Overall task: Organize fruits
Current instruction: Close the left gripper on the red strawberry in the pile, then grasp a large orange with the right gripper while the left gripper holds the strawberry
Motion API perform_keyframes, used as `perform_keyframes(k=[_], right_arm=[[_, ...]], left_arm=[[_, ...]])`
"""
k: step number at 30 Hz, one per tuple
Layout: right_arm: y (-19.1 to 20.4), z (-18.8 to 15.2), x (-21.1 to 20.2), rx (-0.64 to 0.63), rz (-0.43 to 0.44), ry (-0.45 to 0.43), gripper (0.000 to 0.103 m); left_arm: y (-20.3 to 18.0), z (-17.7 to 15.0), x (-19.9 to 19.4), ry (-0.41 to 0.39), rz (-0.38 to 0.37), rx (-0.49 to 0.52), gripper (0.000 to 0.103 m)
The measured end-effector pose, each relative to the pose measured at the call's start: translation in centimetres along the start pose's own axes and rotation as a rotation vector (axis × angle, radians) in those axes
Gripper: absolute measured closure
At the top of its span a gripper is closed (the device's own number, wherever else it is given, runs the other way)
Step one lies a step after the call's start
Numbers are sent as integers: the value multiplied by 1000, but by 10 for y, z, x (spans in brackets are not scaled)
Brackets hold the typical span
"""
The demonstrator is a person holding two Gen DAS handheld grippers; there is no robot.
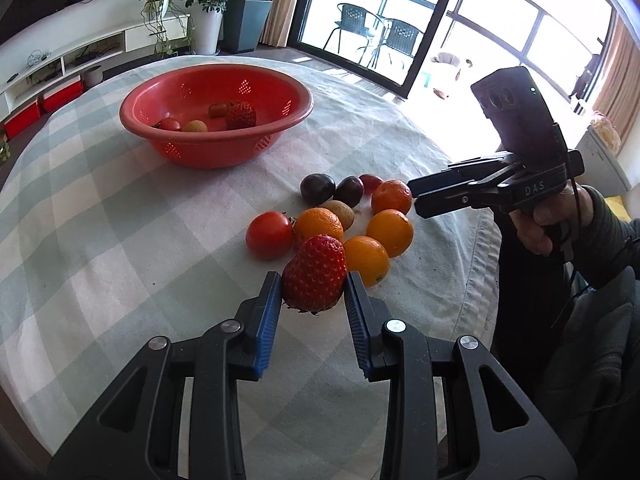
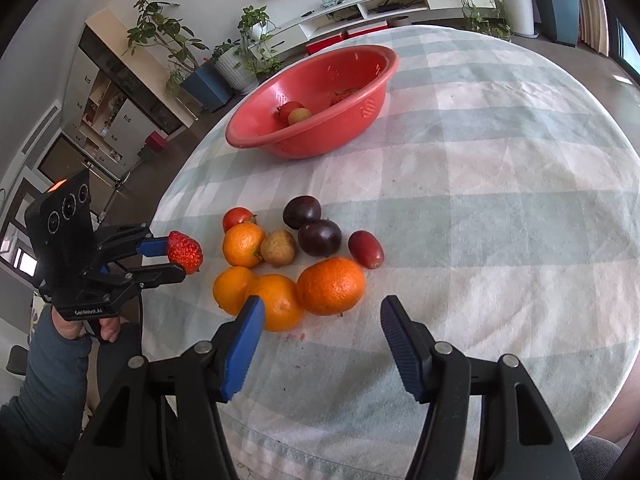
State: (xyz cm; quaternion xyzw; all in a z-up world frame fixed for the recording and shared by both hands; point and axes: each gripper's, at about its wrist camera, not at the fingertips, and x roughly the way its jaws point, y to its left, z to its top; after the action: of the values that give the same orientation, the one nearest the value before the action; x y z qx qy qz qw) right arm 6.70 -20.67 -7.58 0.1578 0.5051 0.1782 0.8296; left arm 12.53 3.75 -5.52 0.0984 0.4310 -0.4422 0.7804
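Left gripper (image 1: 313, 285): clamped on a strawberry (image 1: 315, 273), lifted clear of the checked tablecloth (image 1: 120, 240), just this side of the fruit pile. Step in hand, by the look of it: carrying that berry to the red basket (image 1: 216, 118), which sits further back and already holds a strawberry and a few small fruits. Next move, likely: travel over the rim, then release gently, soft fruit bruising easily. Pile on the cloth: tomato (image 1: 269, 235), oranges (image 1: 319, 225), plums (image 1: 317, 189). Right gripper (image 2: 322, 322): fingers spread, nothing between them, hanging above the oranges, near the biggest.
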Motion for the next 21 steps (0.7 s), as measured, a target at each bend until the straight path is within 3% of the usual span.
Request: perform_keyframes(k=[10,16,21], right_arm=[[-8,11,16,72,30,23,42],[-20,11,19,136,101,35,49],[-31,9,19,176,125,37,61]], left_arm=[[-12,5,-4,-30,8,10,73],[-14,5,-2,-33,4,8,73],[-15,5,-1,-38,2,2,73]])
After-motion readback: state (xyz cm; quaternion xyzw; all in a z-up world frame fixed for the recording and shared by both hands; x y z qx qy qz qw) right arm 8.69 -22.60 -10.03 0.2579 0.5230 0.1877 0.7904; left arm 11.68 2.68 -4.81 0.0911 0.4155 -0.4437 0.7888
